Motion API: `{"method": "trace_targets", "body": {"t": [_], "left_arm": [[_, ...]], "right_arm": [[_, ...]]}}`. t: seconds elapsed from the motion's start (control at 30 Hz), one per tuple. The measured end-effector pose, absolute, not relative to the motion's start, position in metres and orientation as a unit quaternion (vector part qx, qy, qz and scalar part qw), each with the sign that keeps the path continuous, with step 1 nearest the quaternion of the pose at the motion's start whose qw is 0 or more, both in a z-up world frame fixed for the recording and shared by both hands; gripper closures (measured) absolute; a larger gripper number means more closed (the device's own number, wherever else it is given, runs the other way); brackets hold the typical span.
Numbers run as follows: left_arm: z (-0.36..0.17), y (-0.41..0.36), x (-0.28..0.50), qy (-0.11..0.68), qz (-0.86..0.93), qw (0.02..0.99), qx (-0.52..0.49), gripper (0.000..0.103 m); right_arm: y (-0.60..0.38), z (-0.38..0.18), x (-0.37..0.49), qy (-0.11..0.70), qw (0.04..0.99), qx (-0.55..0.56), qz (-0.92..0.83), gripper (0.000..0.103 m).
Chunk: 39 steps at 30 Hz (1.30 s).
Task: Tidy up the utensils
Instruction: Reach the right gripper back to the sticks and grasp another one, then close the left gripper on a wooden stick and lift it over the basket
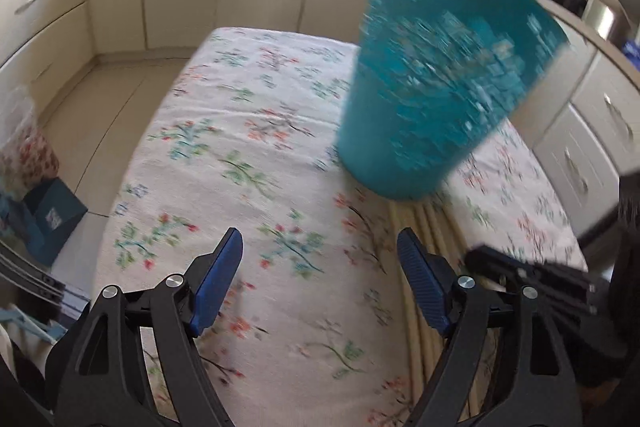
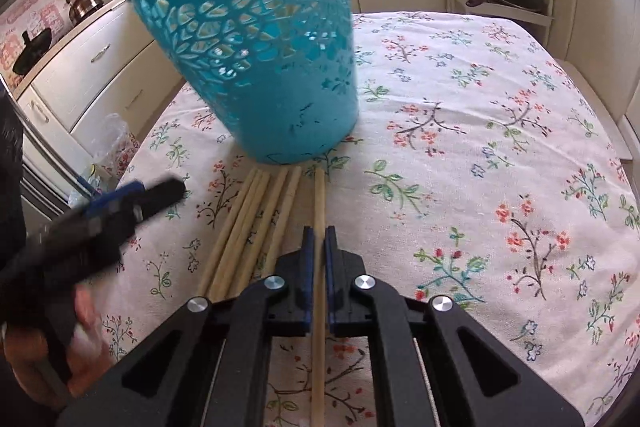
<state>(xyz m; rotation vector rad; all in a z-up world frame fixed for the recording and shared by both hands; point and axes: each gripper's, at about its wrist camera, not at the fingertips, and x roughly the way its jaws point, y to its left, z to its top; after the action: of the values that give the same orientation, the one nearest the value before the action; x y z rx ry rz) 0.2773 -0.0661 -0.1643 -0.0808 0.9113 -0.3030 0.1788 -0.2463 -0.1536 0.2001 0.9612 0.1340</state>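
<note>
1. Left wrist view: left gripper (image 1: 320, 279) spread wide, holding nothing, above floral tablecloth (image 1: 248, 155); teal basket (image 1: 436, 75) tilted ahead, blurred; wooden sticks (image 1: 420, 227) lying below it.
2. Right wrist view: right gripper (image 2: 319, 239) pinching 1 wooden stick (image 2: 319, 203); remaining sticks (image 2: 256, 223) just beside, ends at teal basket (image 2: 256, 39).

Teal holder and pale chopsticks on the floral cloth

A tall teal plastic utensil holder with cut-out flower patterns (image 2: 256, 39) stands on the cloth. Just before its base lies a loose bundle of pale wooden chopsticks (image 2: 248, 227), roughly parallel; one separate wooden chopstick (image 2: 319, 203) runs alongside, pointing at the base.
</note>
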Motion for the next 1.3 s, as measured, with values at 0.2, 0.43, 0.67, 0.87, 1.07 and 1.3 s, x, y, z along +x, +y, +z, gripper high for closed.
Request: {"method": "trace_targets", "body": {"t": [0.2, 0.43, 0.67, 0.87, 1.07, 1.3], "left_arm": [[-0.171, -0.096, 0.268, 0.456, -0.146, 0.878, 0.025, 0.027], [-0.171, -0.099, 0.269, 0.463, -0.130, 0.875, 0.047, 0.030], [-0.171, -0.107, 0.272, 0.468, -0.123, 0.873, 0.063, 0.036], [-0.170, -0.117, 0.281, 0.466, -0.132, 0.872, 0.074, 0.072], [-0.168, -0.118, 0.293, 0.496, -0.140, 0.855, 0.057, 0.081], [-0.170, -0.134, 0.296, 0.493, -0.139, 0.854, 0.092, 0.096]], "right_arm": [[-0.259, -0.154, 0.175, 0.462, 0.876, 0.118, 0.064, 0.097], [-0.263, -0.154, 0.175, 0.460, 0.876, 0.126, 0.070, 0.097], [-0.269, -0.155, 0.181, 0.458, 0.877, 0.126, 0.073, 0.097], [-0.262, -0.155, 0.186, 0.459, 0.879, 0.110, 0.073, 0.097], [-0.255, -0.154, 0.189, 0.463, 0.879, 0.086, 0.075, 0.097], [-0.254, -0.154, 0.191, 0.463, 0.880, 0.076, 0.079, 0.097]]}}
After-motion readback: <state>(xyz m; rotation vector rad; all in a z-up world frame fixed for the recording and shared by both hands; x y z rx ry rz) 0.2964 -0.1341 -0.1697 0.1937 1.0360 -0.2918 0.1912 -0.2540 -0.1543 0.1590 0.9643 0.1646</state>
